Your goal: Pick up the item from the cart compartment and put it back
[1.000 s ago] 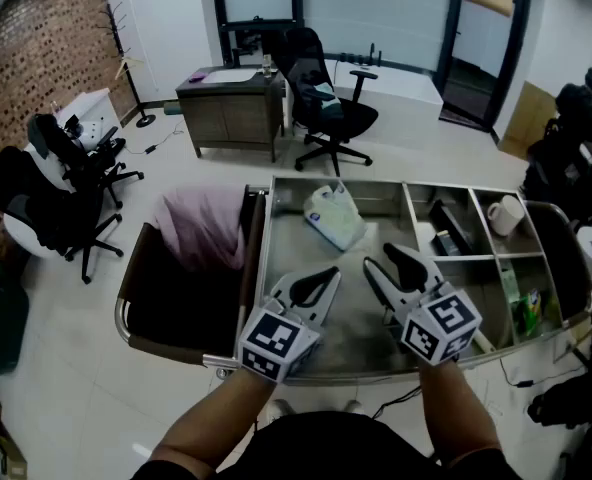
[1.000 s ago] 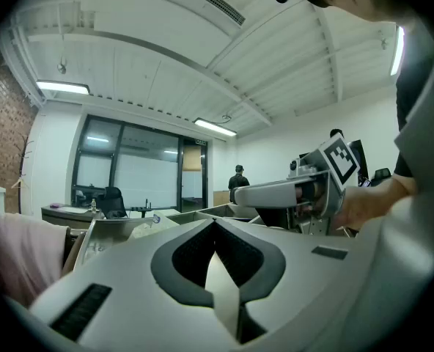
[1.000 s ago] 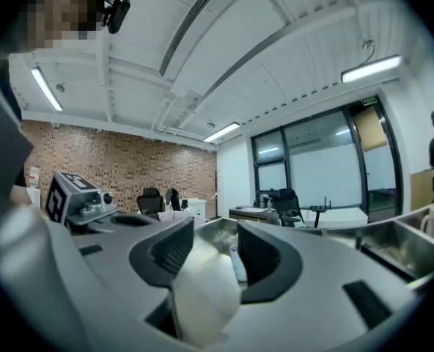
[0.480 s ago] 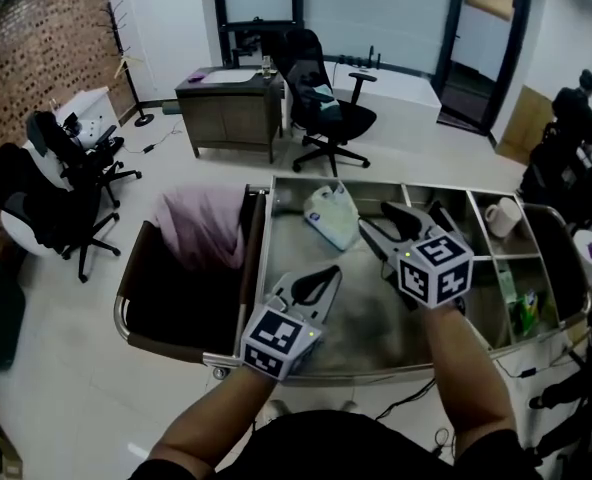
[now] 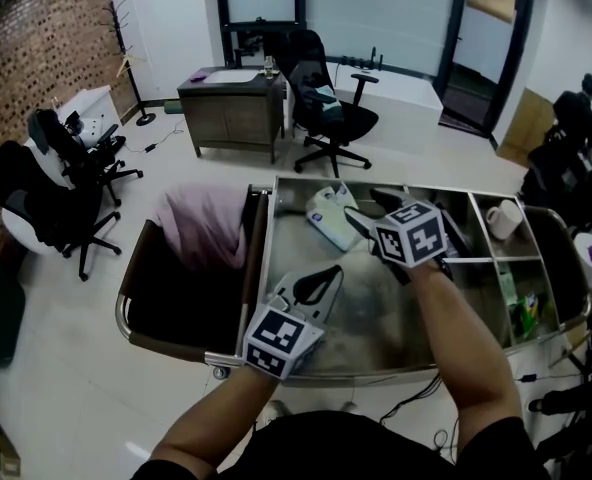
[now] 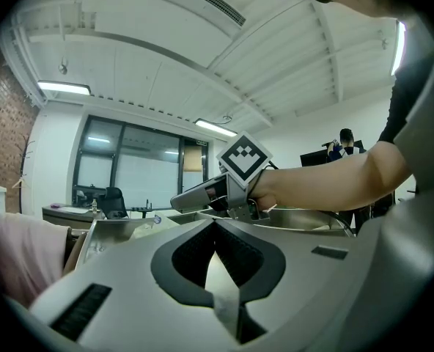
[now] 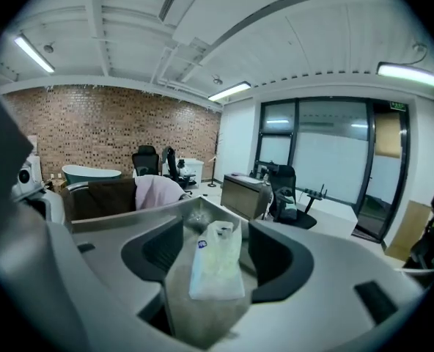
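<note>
- R gripper (image 5: 366,208) has moved off the near rim of the stainless steel cart (image 5: 346,372). It has crossed the big compartment to the cart's far side.
- It now sits just beside the white translucent plastic bag w/ blue mark (image 5: 326,218).
- Its tongs are spreading right now, already wide. R gripper view shows the bag framed in the gap, pads not on it.
- Bag hasn't shifted. It lies flat on the floor of the cart's big compartment, near the far wall.
- L gripper (image 5: 321,280) is unchanged, over the cart's near rim. Tongs pressed together at the tips, nothing between them.
- Meaning: looks like the approach to the pick, grasp not made yet.
- Next prob needs a push fwd/down so the pads straddle the bag, then a close.
- Thin slack plastic, so it may crumple or slip out. Better to bite the bulk than an edge.
- Containers, big compartment: only the bag, as far as I can see.
- Small bays at the cart's right end:
  - far bay: white mug-like item (image 5: 504,216)
  - bay next to it: mostly hidden behind R gripper
  - near bay: green packet (image 5: 528,313)
- Dark brown bin (image 5: 134,278) on the cart's left end holds a pink cloth (image 5: 201,230).
</note>
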Demonstrator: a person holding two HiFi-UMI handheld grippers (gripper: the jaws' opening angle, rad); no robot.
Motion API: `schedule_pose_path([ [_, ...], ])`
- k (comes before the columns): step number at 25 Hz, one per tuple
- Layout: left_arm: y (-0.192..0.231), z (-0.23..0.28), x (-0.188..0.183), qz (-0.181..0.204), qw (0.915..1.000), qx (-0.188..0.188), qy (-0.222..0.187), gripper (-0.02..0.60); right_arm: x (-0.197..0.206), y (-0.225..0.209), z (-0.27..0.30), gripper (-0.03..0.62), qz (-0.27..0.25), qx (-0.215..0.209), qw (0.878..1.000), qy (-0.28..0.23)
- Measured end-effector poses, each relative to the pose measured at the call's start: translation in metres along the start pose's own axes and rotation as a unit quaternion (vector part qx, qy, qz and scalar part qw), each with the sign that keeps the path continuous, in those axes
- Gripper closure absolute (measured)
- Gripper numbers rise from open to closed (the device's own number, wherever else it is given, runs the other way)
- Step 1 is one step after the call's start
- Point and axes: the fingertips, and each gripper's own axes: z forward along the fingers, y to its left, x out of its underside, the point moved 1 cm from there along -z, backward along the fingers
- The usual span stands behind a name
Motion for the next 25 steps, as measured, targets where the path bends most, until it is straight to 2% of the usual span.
schedule_pose_path([
  [12,0.000,0.000,0.001,0.000,1.0000,0.001,0.001,0.581,0.004,-0.009,0.049,0.292,-0.024,0.003,0.998,0.061],
  [25,-0.001,0.001,0.000,-0.001,1.0000,0.005,0.000,0.581,0.038,-0.018,0.097,0.290,-0.030,-0.002,0.989,0.145],
])
